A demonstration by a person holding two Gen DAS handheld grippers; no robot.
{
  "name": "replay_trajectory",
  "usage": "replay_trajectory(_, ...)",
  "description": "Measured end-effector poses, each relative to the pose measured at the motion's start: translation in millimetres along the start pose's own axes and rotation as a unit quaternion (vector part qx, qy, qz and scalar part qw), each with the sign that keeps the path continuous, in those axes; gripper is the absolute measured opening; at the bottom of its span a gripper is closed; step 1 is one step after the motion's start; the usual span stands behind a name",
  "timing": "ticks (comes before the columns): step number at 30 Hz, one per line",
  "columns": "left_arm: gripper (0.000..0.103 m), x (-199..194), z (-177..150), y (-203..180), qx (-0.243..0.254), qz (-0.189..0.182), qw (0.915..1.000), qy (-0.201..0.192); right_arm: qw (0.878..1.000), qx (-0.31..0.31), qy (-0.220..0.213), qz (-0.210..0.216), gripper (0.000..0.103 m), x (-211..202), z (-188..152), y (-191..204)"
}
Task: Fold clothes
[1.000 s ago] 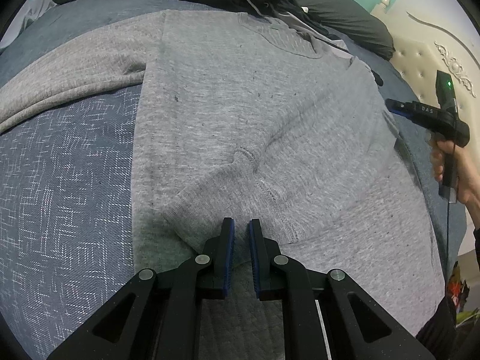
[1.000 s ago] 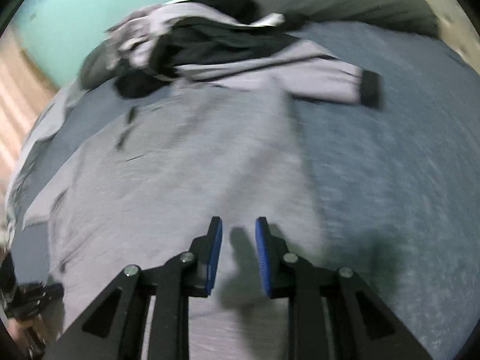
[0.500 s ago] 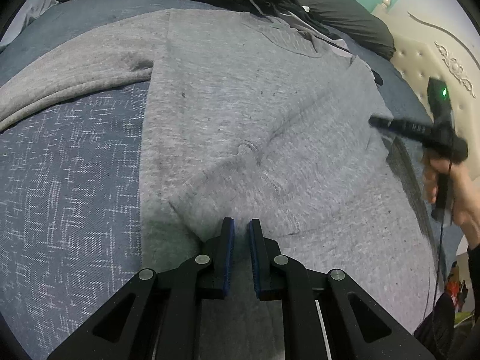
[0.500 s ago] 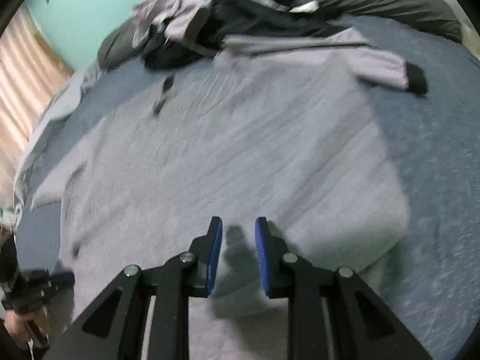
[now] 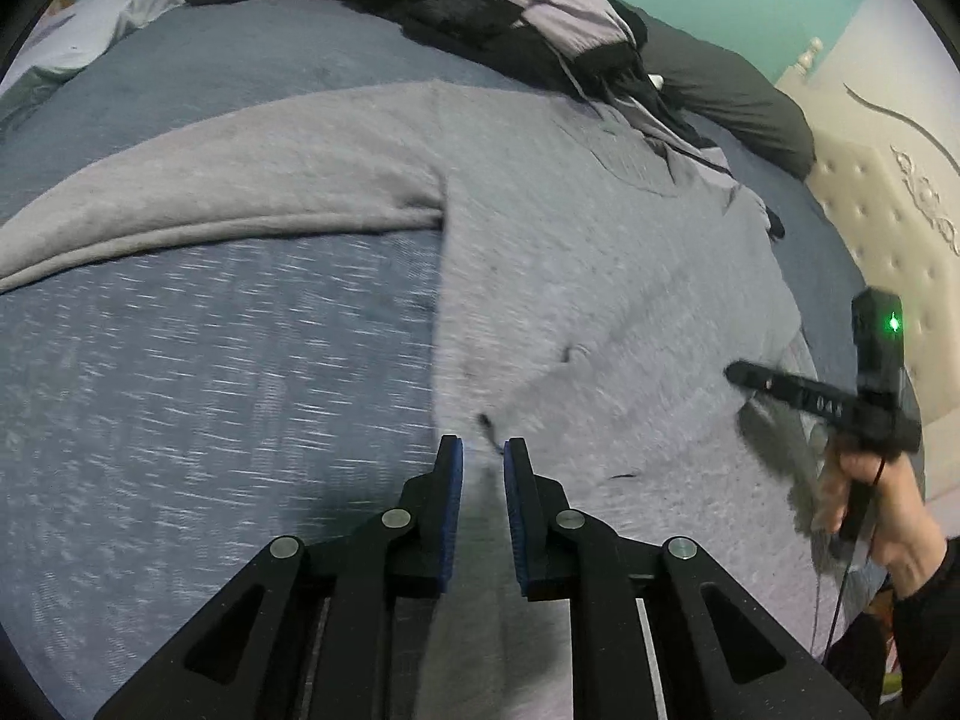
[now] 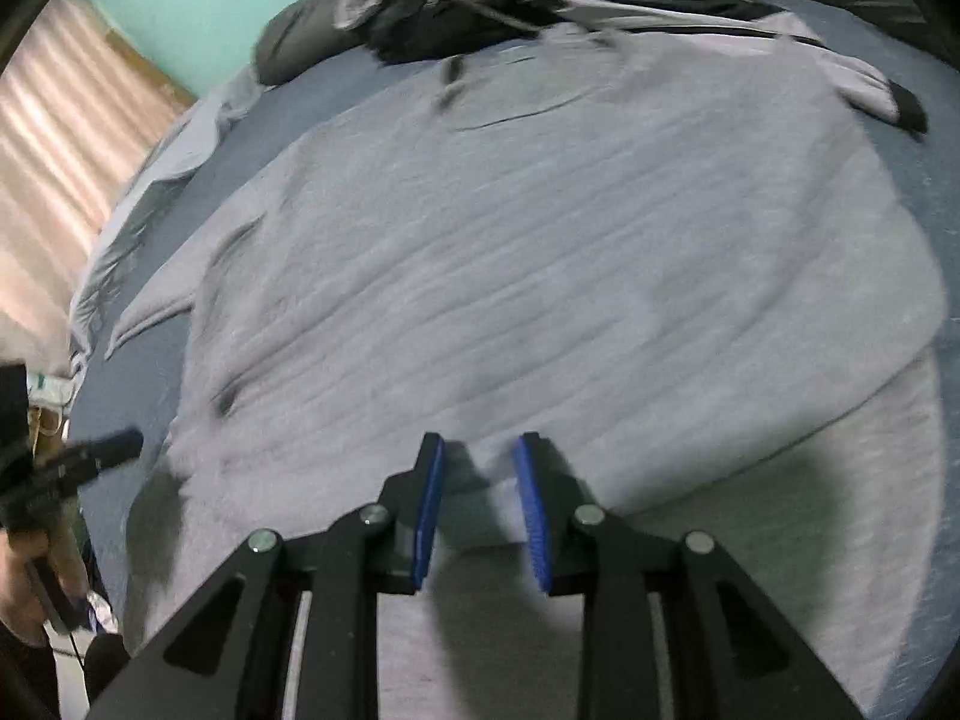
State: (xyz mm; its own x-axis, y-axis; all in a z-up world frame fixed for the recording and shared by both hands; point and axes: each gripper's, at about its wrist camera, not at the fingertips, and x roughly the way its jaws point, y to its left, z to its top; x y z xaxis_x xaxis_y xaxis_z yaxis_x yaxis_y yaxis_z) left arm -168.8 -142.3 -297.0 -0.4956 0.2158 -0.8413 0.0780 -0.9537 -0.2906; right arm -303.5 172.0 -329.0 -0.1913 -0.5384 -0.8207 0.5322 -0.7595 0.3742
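Grey sweatshirt (image 5: 570,276) is spread flat on the bed (image 5: 210,372), filling most of the frame in both wrist views. One sleeve (image 5: 210,198) runs out to the left of the left view, and the other looks folded in across the body already, imo.

Your left gripper (image 5: 483,462) sits bottom centre of its view, over the near left edge of the body. Fingers have just been opening a bit, gap is narrow, nothing pinched in it.

Right gripper (image 6: 480,462) is bottom centre of its view, above the near hem area. Same deal: fingers just been opening, a bit wider than the left, fabric underneath but not gripped.

For this step you prob want more opening before going down, bc that knit looks thick and a narrow gap would just shove it into wrinkles. Grab the edge itself, not mid-panel, w/ both sides level so the fold stays square.

Watch the jacket pile (image 6: 510,6) at the top of the frame, it's touching the collar end.
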Motion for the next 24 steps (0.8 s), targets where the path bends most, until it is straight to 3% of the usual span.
replay_trajectory(6, 0.015, -7, 3, 11, -0.005, 0.012, 0.9999, -0.005, 0.999, -0.028, -0.006, 0.022, 0.025, 2, -8, 31)
replay_trajectory(9, 0.016, -13, 2, 18, 0.0, 0.023, 0.9997, -0.004, 0.999, -0.01, -0.042, -0.008, 0.025, -18, -8, 17)
replay_trajectory(12, 0.016, -15, 7, 28, -0.012, 0.025, 0.9996, -0.008, 0.999, 0.027, -0.044, -0.018, 0.025, -22, -12, -5)
replay_trajectory(18, 0.016, -20, 8, 67, -0.034, 0.044, 0.9984, 0.009, 0.999, -0.04, -0.017, 0.017, 0.026, 0, -22, 32)
replay_trajectory(20, 0.016, -22, 11, 84, -0.048, 0.05, 0.9975, 0.009, 0.998, -0.06, -0.021, 0.021, 0.025, -2, -26, 43)
replay_trajectory(24, 0.016, -29, 18, 133, -0.114, 0.059, 0.9917, -0.007, 0.997, -0.016, -0.073, 0.018, 0.025, -24, -26, 32)
